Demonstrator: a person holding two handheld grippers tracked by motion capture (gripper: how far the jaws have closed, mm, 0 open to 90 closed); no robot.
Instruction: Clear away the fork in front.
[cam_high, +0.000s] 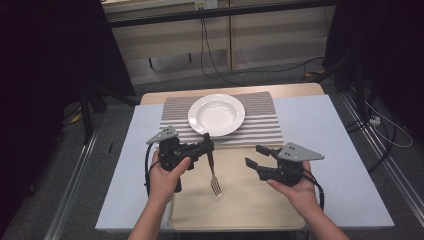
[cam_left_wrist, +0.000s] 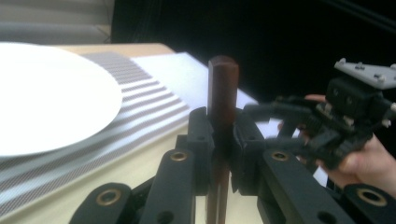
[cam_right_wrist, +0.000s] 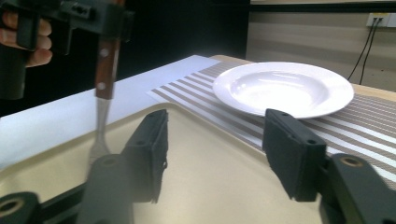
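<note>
A fork (cam_high: 214, 176) with a brown wooden handle (cam_left_wrist: 222, 88) hangs tines-down over the beige tray (cam_high: 250, 205). My left gripper (cam_high: 206, 145) is shut on that handle, and the handle's end sticks up above the jaws in the left gripper view. The right gripper view shows the fork (cam_right_wrist: 103, 93) at the left, with its tines low over the tray; whether they touch it I cannot tell. My right gripper (cam_high: 255, 156) is held to the right of the fork, apart from it. It stands open (cam_right_wrist: 215, 140) with nothing between the jaws.
A white deep plate (cam_high: 216, 114) sits on a striped placemat (cam_high: 262, 127) just beyond the tray. A pale sheet (cam_high: 320, 130) covers the table to both sides. Dark stands and cables (cam_high: 210, 55) lie on the floor past the far edge.
</note>
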